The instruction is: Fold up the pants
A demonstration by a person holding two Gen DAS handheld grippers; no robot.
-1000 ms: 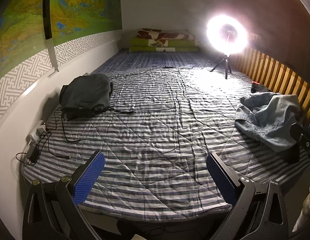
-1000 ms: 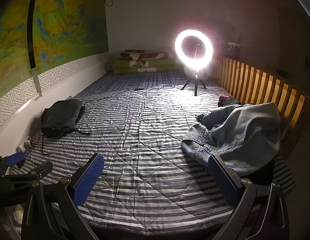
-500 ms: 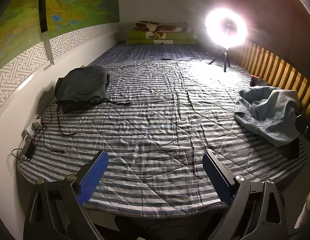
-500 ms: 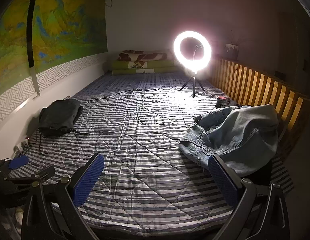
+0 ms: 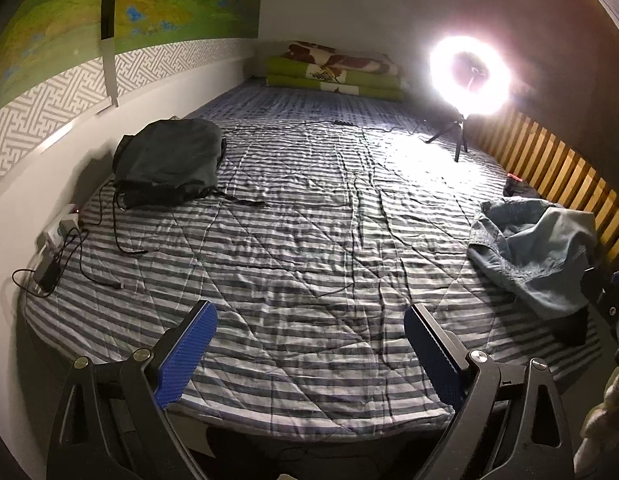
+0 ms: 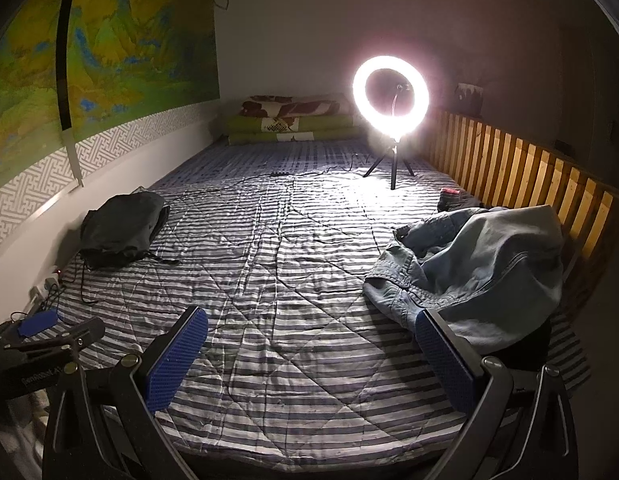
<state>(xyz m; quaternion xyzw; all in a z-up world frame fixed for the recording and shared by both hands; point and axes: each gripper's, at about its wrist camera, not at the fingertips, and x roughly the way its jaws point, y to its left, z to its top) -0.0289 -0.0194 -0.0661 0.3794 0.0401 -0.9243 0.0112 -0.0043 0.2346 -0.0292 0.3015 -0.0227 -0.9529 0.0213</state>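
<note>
One crumpled pair of denim pants [image 6: 481, 272] lies on the striped bed [image 6: 277, 280], just beyond the right gripper [image 6: 309, 352]'s right-hand jaw and far right of the left gripper [image 5: 309, 344]. Both grippers' jaws stand wide open, gripping nothing. One dark folded garment [image 5: 169, 160] lies beyond the left-hand jaws; one ring light [image 6: 390, 98] stands farther off.

Striped bed [image 5: 309, 240]; glowing ring light [image 6: 390, 98]; wooden slat rail [image 6: 529, 172].

Two wrist fisheyes at the bed's [image 5: 309, 240] foot, angled downward along it, right one nearer the jeans [image 6: 481, 272]; both share lamp [image 6: 390, 98].
</note>
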